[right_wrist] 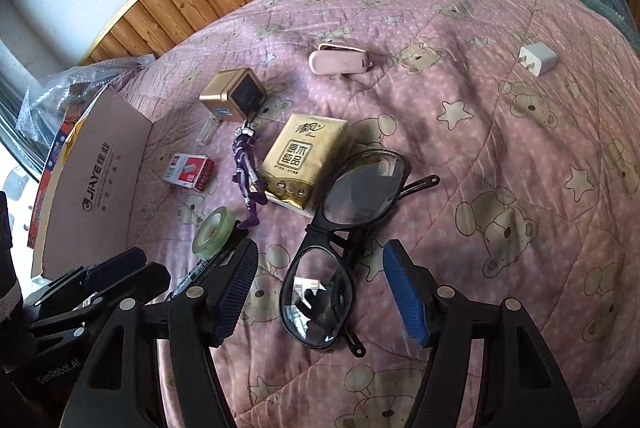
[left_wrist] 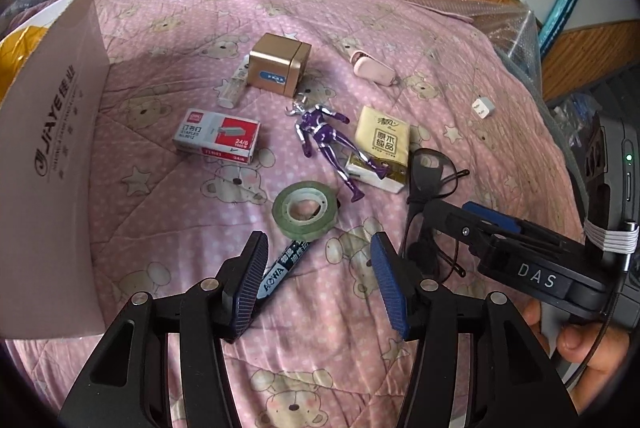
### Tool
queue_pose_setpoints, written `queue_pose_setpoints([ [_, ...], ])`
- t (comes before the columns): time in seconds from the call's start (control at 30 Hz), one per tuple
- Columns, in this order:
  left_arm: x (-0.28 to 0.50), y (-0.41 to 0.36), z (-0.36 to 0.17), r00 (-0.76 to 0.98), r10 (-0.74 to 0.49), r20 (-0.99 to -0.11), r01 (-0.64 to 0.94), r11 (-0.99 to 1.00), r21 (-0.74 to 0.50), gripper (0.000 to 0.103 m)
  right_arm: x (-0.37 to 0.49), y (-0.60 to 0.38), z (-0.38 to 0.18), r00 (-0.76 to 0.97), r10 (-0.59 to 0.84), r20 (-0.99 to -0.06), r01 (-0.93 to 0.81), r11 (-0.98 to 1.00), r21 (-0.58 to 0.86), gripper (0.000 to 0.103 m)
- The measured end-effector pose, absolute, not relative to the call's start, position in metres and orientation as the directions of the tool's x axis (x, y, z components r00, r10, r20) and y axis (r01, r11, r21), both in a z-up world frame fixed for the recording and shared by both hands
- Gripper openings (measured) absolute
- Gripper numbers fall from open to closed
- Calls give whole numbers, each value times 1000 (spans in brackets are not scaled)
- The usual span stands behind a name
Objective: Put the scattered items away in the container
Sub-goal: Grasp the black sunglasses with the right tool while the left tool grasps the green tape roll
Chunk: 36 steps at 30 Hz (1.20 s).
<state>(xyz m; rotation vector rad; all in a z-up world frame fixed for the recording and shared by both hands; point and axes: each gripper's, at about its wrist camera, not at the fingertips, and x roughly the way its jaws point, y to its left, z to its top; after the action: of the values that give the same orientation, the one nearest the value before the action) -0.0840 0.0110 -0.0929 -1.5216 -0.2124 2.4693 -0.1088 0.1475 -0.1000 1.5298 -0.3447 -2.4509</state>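
I judge the tidying barely begun: everything I can see lies out on the bed (left_wrist: 168, 212), and the cardboard box (left_wrist: 56, 164) stands at the bed's left edge, though I cannot see into it. My left gripper (left_wrist: 318, 282) hangs with its jaws spread and nothing between them, over the marker (left_wrist: 280, 268) and just short of the tape roll (left_wrist: 305, 211). My right gripper (right_wrist: 320, 290) is likewise spread wide, its jaws straddling the near lens of the glasses (right_wrist: 340, 224) without pinching it. Left to gather, towards the headboard edge: the staple box (left_wrist: 218, 136), toy figure (left_wrist: 328, 144), tissue pack (left_wrist: 382, 148), gold box (left_wrist: 278, 64), a clear little bottle (left_wrist: 232, 88) beside it, the pink case (left_wrist: 374, 68), and the white plug (right_wrist: 538, 59) well apart near the right edge. The middle is crowded; the near edge and right side of the bed give open room, and the path leftward to the box looks clear.
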Motion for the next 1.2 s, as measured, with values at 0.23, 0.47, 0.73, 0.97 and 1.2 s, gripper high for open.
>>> queue_pose_setpoints([
  [0.23, -111, 17, -128, -390, 244, -888, -115, -969, -216, 57, -124, 153, -125, -385, -317, -867, 15, -941, 337, 68],
  [0.47, -122, 23, -139, -416, 210, -885, -125, -977, -173, 57, -129, 137, -128, -414, -272, -869, 70, -961, 267, 77],
  [0.73, -123, 24, -137, -434, 202, -878, -135, -978, -158, 50, -129, 138, -121, -417, -250, -874, 93, -968, 232, 42],
  [0.97, -106, 21, -110, -477, 195, -857, -120, -980, -156, 50, -124, 135, -106, -438, -304, -846, 106, -952, 287, 39],
  [1.2, -85, 12, -74, -525, 204, -827, -104, -979, -175, 50, -111, 135, -90, -453, -348, -821, 124, -937, 328, 38],
])
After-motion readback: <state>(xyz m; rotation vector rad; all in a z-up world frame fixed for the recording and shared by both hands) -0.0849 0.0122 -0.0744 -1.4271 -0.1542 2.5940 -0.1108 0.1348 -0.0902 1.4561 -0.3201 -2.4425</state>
